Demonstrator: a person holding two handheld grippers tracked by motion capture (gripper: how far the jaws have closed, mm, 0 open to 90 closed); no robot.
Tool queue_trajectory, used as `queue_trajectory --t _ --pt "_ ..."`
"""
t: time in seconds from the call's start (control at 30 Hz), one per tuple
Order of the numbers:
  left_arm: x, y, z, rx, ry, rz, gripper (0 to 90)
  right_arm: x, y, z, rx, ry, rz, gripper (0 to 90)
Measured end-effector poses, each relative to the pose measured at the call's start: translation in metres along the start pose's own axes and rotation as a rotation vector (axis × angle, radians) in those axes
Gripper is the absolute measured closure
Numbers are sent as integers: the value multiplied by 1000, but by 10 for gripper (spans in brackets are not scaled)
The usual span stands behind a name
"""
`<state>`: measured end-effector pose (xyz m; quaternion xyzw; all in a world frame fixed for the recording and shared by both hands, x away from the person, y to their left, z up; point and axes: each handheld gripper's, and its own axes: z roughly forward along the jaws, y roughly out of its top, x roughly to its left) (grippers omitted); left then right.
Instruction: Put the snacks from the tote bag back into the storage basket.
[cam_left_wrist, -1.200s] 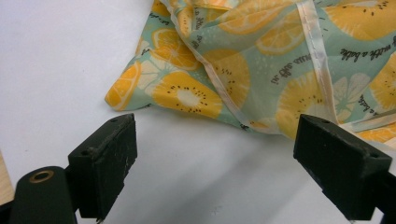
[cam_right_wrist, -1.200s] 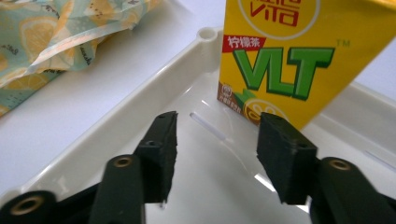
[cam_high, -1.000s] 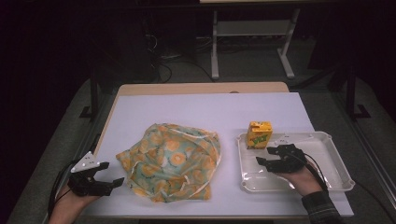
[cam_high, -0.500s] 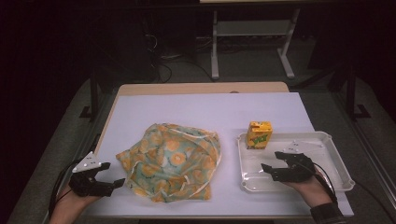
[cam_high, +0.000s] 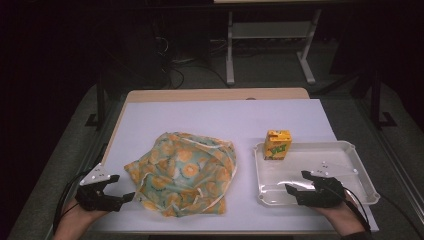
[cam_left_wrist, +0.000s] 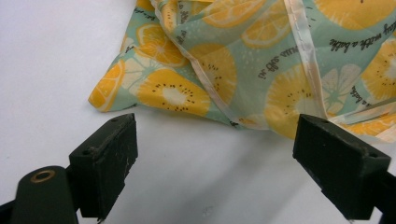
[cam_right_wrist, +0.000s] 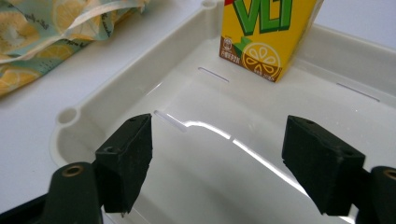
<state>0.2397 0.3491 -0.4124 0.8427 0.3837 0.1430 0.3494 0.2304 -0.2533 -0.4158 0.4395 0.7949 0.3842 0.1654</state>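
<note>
A crumpled cloth printed with orange and kiwi slices lies left of centre on the white table. My left gripper rests open at its near left corner; in the left gripper view the jaws stand wide, just short of the cloth's hem. A yellow juice carton stands upright in the far left corner of the white tray. My right gripper hovers over the tray's near part, its jaws just opened wider with nothing between them, the carton beyond.
The tray's left wall separates the right gripper from the cloth. Bare white table top stretches behind the cloth and the tray. A metal stand and cables sit on the floor beyond the table's far edge.
My right gripper has drawn back from the carton toward the tray's near edge, with its jaws spreading. The carton stays upright in its corner. The left gripper and the cloth have not moved.
</note>
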Motion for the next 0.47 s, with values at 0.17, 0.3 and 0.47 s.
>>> queue_trajectory --t 0.17,0.3,0.47 --pt "-1 1 0 -1 -8 11 136 0 0 4 4 1 -11 222" --pt "-1 2 -1 -6 -9 11 136 1 0 6 0 8 -22 209" --pt "-2 2 -1 -14 -12 10 136 1 0 7 -8 4 -29 196"
